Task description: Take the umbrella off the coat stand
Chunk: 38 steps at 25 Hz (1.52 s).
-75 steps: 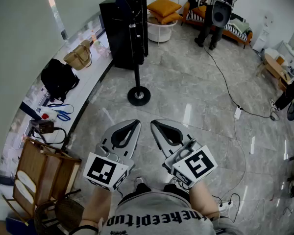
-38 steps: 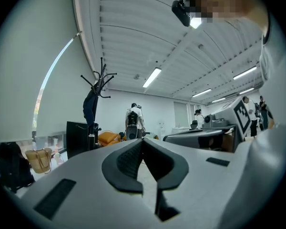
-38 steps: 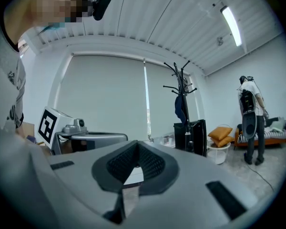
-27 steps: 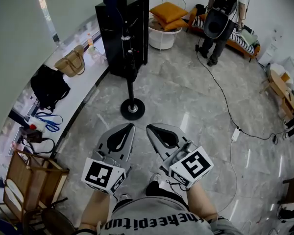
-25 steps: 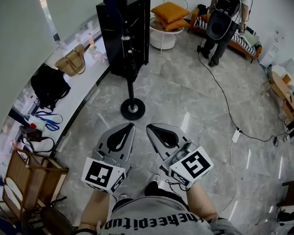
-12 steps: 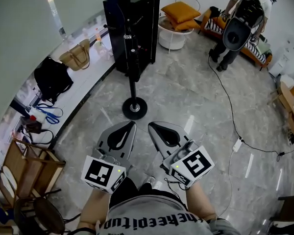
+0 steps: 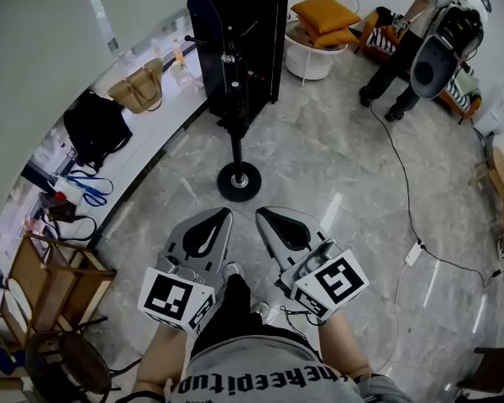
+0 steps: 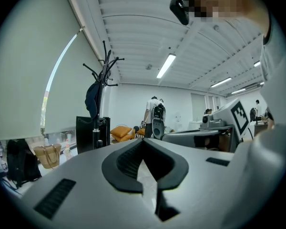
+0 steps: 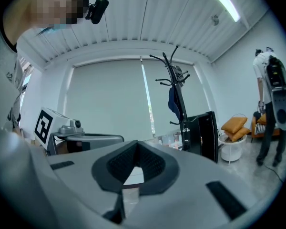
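Observation:
The coat stand (image 7: 234,112) is a thin black pole on a round base (image 7: 238,180), standing on the marble floor in front of a black cabinet (image 7: 250,44). A dark blue umbrella (image 8: 91,102) hangs folded from its hooks, also seen in the right gripper view (image 9: 173,102). My left gripper (image 7: 223,215) and right gripper (image 7: 263,213) are held side by side, level, pointing at the stand and a step short of its base. Both are shut with nothing between the jaws (image 8: 143,142) (image 9: 135,145).
A window ledge on the left carries a tan handbag (image 7: 139,87) and a black bag (image 7: 96,129). A wooden chair (image 7: 52,285) stands at lower left. A person with a backpack (image 7: 433,53) stands at the back right, and a cable (image 7: 403,179) runs over the floor.
I have stepped closer to the coat stand, so its base sits nearer to both grippers. The grippers keep the same pose, still shut. The person at the back has shifted right in the view.

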Available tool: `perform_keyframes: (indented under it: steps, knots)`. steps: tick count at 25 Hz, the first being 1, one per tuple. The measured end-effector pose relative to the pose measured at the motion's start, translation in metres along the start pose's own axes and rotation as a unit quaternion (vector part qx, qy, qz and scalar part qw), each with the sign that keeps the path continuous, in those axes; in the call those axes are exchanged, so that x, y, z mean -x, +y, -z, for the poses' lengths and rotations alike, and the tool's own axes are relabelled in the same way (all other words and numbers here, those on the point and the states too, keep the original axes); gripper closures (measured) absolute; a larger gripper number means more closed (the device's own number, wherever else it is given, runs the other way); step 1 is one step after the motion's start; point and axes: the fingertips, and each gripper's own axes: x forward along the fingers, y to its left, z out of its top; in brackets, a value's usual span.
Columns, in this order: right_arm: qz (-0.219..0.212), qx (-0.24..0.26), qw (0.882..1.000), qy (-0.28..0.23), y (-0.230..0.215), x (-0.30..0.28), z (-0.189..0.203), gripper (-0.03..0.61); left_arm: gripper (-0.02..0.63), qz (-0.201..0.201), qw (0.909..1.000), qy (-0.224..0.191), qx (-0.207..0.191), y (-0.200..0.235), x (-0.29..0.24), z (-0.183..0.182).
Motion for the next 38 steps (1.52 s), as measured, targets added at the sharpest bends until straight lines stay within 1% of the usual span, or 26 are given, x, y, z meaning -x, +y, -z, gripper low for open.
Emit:
perform_keyframes:
  steps: [7, 17, 29, 38]
  knots:
    - [0.017, 0.002, 1.0, 0.003, -0.032, -0.015, -0.007, 0.567, 0.598, 0.014, 0.9999, -0.007, 0.004, 0.014, -0.037, -0.008]
    - [0.031, 0.003, 0.999, -0.007, -0.07, -0.044, -0.019, 0.566, 0.598, 0.03, 0.9995, -0.011, -0.006, 0.04, -0.077, -0.015]
    - [0.039, 0.007, 0.999, -0.01, -0.093, -0.087, -0.024, 0.567, 0.598, 0.038, 0.9991, -0.015, -0.008, 0.08, -0.107, -0.019]
    - [0.051, 0.01, 0.999, -0.014, -0.109, -0.131, -0.029, 0.566, 0.598, 0.053, 0.9983, -0.02, -0.011, 0.121, -0.13, -0.024]
